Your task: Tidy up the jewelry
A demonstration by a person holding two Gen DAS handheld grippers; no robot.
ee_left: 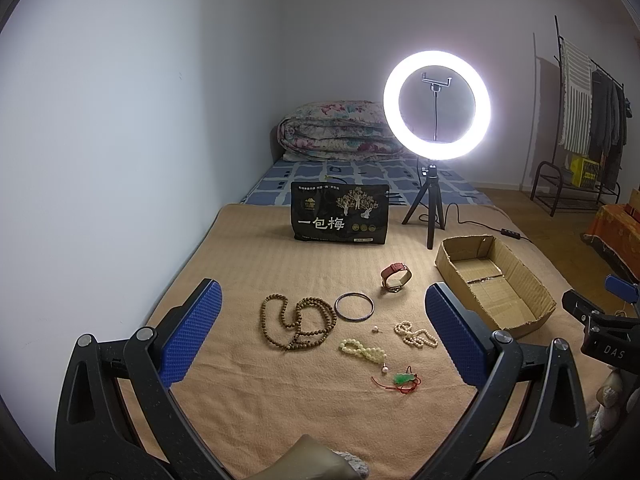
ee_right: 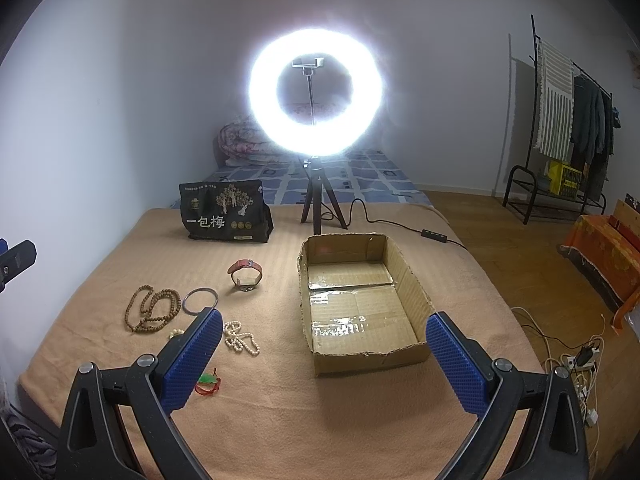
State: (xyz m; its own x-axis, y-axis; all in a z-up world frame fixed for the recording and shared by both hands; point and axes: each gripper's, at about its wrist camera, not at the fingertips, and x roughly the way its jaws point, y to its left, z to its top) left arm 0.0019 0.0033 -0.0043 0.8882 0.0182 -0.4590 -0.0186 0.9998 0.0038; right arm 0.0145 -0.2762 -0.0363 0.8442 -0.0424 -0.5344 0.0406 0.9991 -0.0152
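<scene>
Jewelry lies spread on a tan blanket (ee_left: pixel 248 264). There is a brown bead necklace (ee_left: pixel 296 322), a metal bangle (ee_left: pixel 354 307), a red-strap watch (ee_left: pixel 395 277), a white pearl strand (ee_left: pixel 414 334), a pale bead bracelet (ee_left: pixel 362 350), a small earring (ee_left: pixel 376 329) and a green pendant on red cord (ee_left: pixel 404 379). An empty cardboard box (ee_right: pixel 362 300) sits to their right. My left gripper (ee_left: pixel 320 316) hovers open above the jewelry. My right gripper (ee_right: pixel 324 338) hovers open in front of the box, holding nothing.
A lit ring light on a tripod (ee_left: pixel 436 106) stands behind the box, its cable (ee_right: pixel 400 226) trailing right. A black snack bag (ee_left: pixel 340 214) stands at the back. A folded quilt (ee_left: pixel 336 132), a clothes rack (ee_right: pixel 568 120) and floor cables (ee_right: pixel 576 356) lie beyond.
</scene>
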